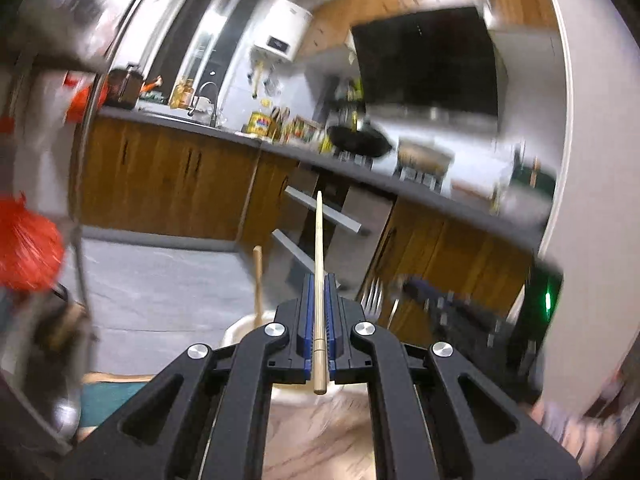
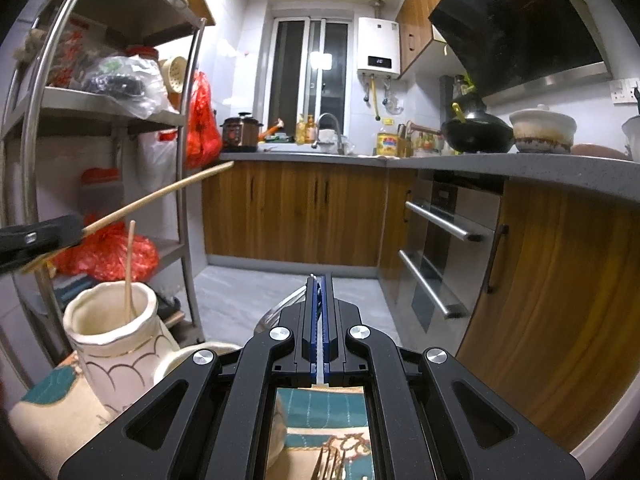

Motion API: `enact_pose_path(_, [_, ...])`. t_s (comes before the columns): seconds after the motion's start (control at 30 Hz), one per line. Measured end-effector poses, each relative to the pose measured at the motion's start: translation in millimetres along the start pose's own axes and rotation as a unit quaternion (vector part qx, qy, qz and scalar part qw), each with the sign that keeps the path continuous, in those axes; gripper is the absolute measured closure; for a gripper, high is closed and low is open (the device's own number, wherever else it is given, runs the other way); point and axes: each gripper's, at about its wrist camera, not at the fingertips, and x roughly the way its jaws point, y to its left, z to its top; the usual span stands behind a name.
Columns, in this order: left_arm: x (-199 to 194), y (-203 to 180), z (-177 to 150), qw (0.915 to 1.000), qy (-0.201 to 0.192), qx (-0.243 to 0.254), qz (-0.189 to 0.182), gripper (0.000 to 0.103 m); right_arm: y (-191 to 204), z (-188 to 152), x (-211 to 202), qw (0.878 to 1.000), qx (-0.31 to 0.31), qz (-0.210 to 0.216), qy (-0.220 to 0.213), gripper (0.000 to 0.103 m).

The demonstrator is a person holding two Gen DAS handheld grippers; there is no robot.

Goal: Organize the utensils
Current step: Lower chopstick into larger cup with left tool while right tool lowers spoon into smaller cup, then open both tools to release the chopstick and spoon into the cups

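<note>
Chopstick [image 1: 319, 264] clamped in my left gripper [image 1: 319, 284]; right gripper [image 2: 319, 280] pinches a metal utensil, kind unclear. I'd tip the chopstick down over the vase [image 2: 108, 320], then release.

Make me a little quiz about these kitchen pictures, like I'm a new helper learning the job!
1. True or false: the left gripper is holding a fork.
2. Pick one: what stands in the cream vase? A) a lone chopstick B) a knife C) a whisk
3. Fill the gap: the right gripper is shut on a thin, shiny ___ utensil.

Key
1. False: it is shut on a long chopstick.
2. A
3. metal
</note>
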Motion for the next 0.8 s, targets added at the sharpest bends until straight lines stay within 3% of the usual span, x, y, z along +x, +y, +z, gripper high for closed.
enact_pose_path(0.13, [-27, -19, -1, 0.9928, 0.067, 0.090, 0.043, 0.098, 0, -1, 1, 1.000, 0.000, 0.003, 0.004, 0.100])
enact_pose_path(0.43, [-55, -25, -9, 0.9710, 0.190, 0.127, 0.071, 0.098, 0, 4, 7, 1.000, 0.006, 0.006, 0.026, 0.100])
enact_pose_path(0.63, [-43, -29, 2, 0.9491, 0.262, 0.154, 0.084, 0.098, 0, 6, 10, 0.999, 0.004, 0.006, 0.038, 0.100])
enact_pose_path(0.8, [-25, -36, 14, 0.9246, 0.315, 0.192, 0.093, 0.098, 0, 7, 10, 0.999, 0.006, 0.007, 0.040, 0.100])
